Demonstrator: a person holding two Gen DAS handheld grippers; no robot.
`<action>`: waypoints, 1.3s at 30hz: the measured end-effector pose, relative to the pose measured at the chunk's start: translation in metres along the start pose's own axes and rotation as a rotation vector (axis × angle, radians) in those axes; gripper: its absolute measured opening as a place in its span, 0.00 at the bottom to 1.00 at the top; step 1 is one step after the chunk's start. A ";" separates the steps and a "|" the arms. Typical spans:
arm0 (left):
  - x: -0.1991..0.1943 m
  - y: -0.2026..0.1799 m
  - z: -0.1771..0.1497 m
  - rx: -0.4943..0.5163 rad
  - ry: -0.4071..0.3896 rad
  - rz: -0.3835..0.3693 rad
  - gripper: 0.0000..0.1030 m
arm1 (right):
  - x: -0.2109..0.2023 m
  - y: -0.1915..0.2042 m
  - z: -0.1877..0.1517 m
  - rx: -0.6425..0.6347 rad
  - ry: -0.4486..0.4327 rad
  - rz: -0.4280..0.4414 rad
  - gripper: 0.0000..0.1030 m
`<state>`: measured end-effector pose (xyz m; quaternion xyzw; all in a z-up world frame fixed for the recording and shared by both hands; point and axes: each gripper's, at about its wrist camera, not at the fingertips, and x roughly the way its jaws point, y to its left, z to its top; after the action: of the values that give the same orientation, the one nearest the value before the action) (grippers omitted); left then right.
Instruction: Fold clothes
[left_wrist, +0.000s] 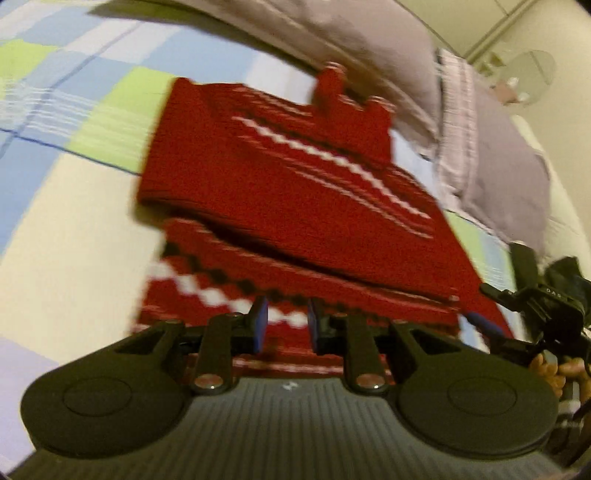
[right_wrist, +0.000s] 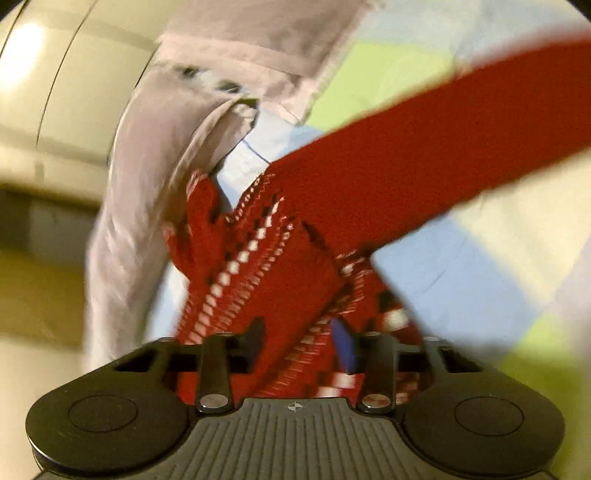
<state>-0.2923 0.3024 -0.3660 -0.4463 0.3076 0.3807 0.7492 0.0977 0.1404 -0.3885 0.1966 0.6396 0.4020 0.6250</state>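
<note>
So we've got a red knit sweater (left_wrist: 288, 192) with white zigzag bands lying on the bed's checked sheet (left_wrist: 74, 206), already partly doubled over, with one layer sitting on top of another and a sleeve (right_wrist: 424, 155) stretched out diagonally in the right wrist view. Grey pillows (left_wrist: 491, 162) sit just past it.

Left tongs (left_wrist: 285, 325): blue pads are a little apart with nothing between them, hovering over the near patterned hem. Right tongs (right_wrist: 303, 339) have a thick bunch of the patterned knit sitting between the pads. Frames are blurry, so whether they're actually pinching it we honestly can't tell.

Handling-wise, we'd guess this thing is soft and floppy with a bit of weight, so it'll sag and stretch if lifted from one point. Chunky knit should be grippy, not slippery, and nothing fragile here, though the pads could snag a loop. Best bet in our opinion is grabbing at edges or corners, like the hem or the shoulder seam, pinching all the layers together, one tong per corner so the fold stays straight. Grab just the top layer and the stack will probably slide apart.
</note>
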 end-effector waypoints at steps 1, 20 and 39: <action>-0.001 0.005 0.003 -0.006 -0.001 0.013 0.17 | 0.009 -0.003 0.003 0.042 0.001 0.003 0.41; 0.040 0.014 0.040 0.002 -0.042 0.115 0.17 | 0.013 0.057 0.036 -0.305 -0.357 -0.002 0.02; 0.052 -0.001 0.051 0.226 -0.010 0.281 0.03 | 0.050 0.007 0.045 -0.282 -0.168 -0.339 0.03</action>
<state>-0.2580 0.3634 -0.3859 -0.3102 0.4040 0.4469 0.7354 0.1324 0.1944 -0.4105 0.0299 0.5469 0.3589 0.7558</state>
